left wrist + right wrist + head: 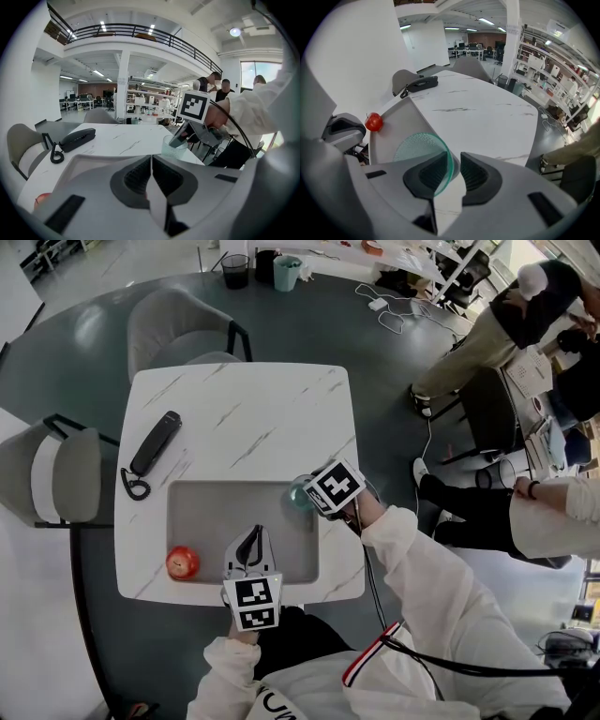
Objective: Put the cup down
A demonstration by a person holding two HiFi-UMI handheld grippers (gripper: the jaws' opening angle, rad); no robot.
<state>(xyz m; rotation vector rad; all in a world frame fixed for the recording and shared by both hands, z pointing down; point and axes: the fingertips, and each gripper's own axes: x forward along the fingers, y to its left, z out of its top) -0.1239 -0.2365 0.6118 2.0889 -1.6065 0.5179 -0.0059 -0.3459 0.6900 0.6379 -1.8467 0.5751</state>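
Note:
A clear greenish glass cup (299,494) stands upright at the far right corner of the grey tray (206,517). My right gripper (306,490) reaches over it from the right. In the right gripper view the cup (423,152) has its wall between the jaws of the right gripper (453,161). The wall lies against the left pad, and a gap shows at the right pad, so the jaws are open. My left gripper (251,540) hovers over the tray's near edge, shut and empty, and its jaws (151,159) meet in its own view. From there the cup (174,146) is seen ahead.
A red apple (182,562) lies at the tray's near left corner. A black telephone handset (155,443) with a coiled cord rests on the white marble table (253,404). Grey chairs (178,329) stand at the left and far side. People sit to the right.

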